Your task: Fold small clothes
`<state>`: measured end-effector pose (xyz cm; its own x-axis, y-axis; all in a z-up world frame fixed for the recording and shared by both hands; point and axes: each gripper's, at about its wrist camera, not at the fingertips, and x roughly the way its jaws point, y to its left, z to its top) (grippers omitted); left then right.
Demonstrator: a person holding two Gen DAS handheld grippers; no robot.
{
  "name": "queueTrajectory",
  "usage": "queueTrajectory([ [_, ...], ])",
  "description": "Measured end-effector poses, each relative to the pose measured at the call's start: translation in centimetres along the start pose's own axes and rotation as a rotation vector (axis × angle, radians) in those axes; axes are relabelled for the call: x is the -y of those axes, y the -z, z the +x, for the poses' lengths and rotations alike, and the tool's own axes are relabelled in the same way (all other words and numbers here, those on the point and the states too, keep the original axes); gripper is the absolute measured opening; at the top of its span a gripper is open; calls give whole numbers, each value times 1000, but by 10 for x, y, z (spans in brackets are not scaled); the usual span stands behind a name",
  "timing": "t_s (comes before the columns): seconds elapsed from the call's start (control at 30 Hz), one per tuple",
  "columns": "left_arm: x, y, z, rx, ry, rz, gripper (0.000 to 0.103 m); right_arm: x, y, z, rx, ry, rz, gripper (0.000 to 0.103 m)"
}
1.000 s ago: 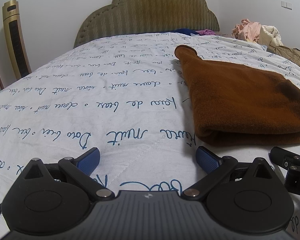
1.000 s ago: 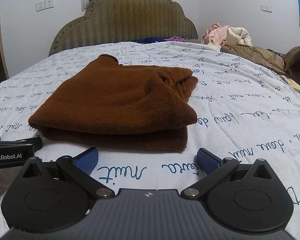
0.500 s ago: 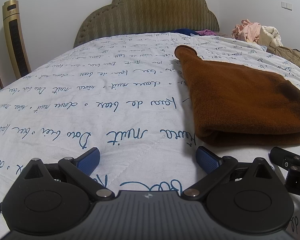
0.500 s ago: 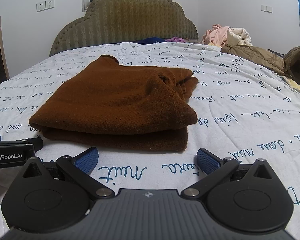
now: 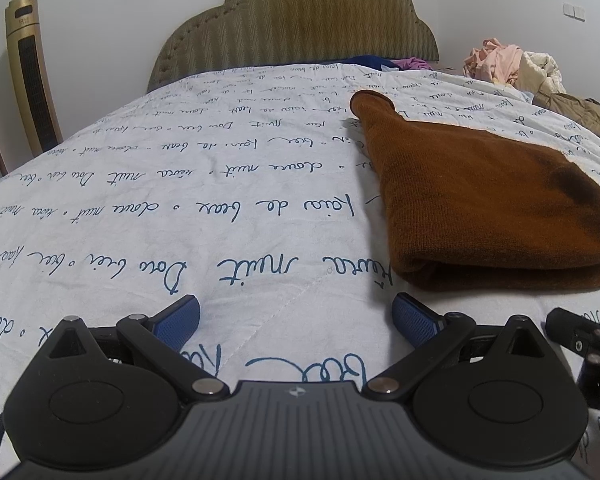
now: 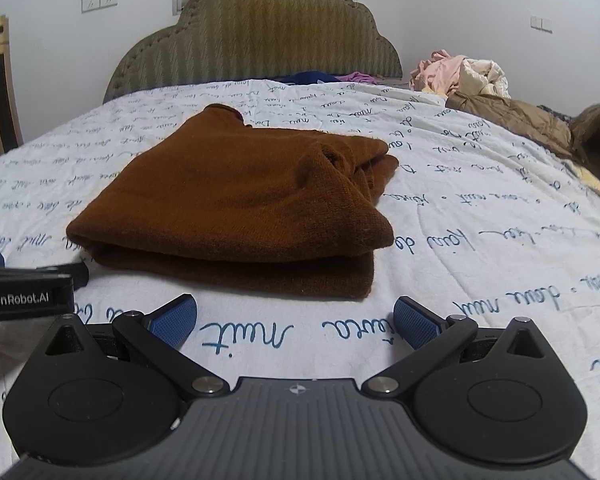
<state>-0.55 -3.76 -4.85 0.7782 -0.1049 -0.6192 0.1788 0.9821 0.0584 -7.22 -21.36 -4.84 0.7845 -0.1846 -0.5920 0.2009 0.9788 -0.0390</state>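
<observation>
Sweater [image 6: 228,208], brown knit, lies folded on the quilt [image 5: 180,200] at 12 o'clock of my right gripper [image 6: 295,316], left gripper [image 5: 296,316] beside, both spread empty; looks soft, floppy, light, so I'd pinch the near folded edge.

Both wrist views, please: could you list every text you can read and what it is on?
"GenRobot.AI": white print on the black left gripper.
"nuit": blue script on the white quilted bedspread; its other words are too distorted to read reliably.
Gold tower fan: small mark, unreadable.
</observation>
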Motion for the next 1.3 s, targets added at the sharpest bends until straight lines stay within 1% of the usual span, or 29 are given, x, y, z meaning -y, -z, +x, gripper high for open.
queueTrajectory([
  [0.37, -6, -2, -10, -32, 2, -7, 103, 8, -7, -18, -20, -66, 56, 103],
  [0.77, -7, -2, -9, -40, -14, -6, 103, 8, -8, -20, -19, -62, 45, 103],
  [1.3, -6, -2, -9, -43, -14, -9, 103, 8, -10, -24, -14, -63, 45, 103],
])
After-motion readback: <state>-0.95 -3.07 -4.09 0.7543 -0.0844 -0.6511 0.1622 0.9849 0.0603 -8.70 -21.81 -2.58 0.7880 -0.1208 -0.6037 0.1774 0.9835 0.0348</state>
